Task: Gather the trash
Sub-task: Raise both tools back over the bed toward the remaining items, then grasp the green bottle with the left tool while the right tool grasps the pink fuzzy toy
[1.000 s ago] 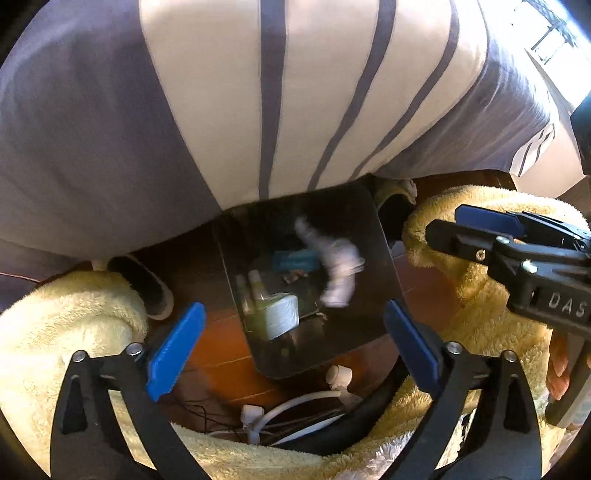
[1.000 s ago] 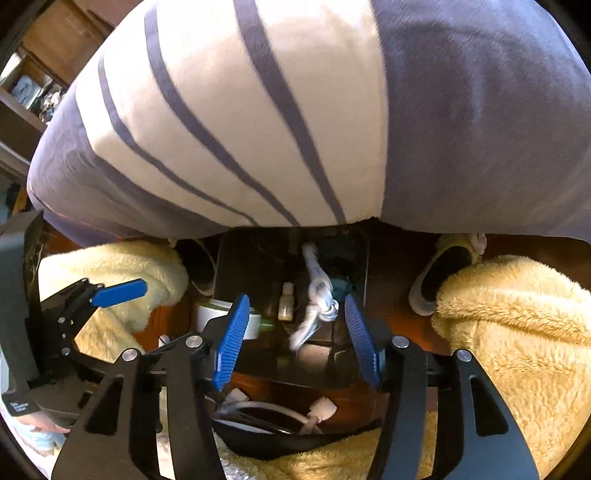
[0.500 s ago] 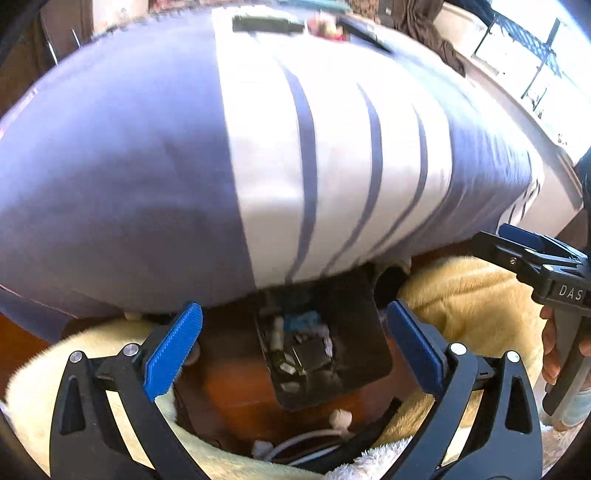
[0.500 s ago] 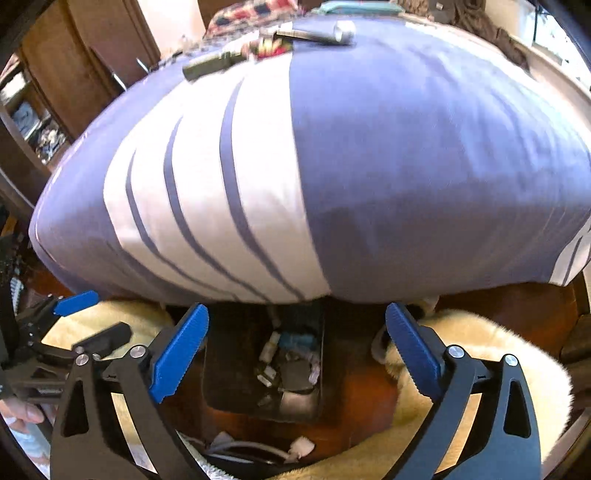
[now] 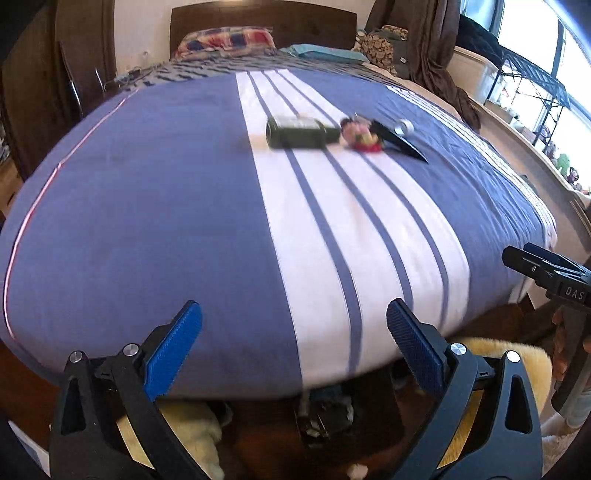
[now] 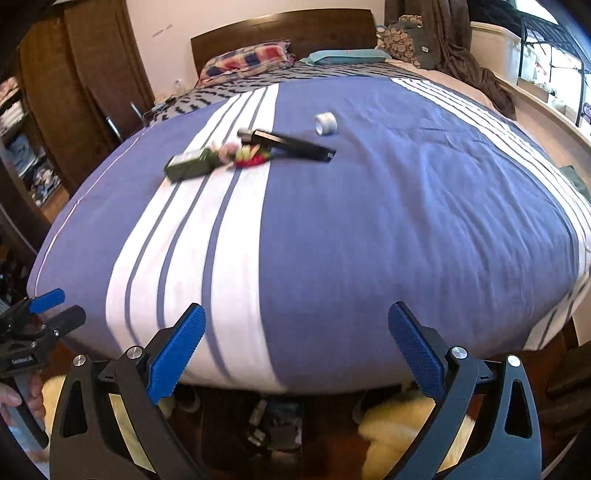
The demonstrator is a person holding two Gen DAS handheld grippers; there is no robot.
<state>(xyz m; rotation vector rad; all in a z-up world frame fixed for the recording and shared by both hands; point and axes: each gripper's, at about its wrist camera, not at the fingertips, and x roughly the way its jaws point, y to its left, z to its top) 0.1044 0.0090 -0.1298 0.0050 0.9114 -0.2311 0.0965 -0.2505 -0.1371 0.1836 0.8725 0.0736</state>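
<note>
bed (image 5: 147, 206) striped blue-white | headboard (image 6: 284, 26) dark wood | window (image 5: 546, 44) bright

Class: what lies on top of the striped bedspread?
On the bedspread: a dark green bottle, a pink-and-red crumpled wrapper, a long black object, a silver tape roll. Anything beneath them is hidden.

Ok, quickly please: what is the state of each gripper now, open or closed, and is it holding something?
Left gripper: open, holding nothing, above the near edge of the bed.
Right gripper: open, holding nothing.
</note>
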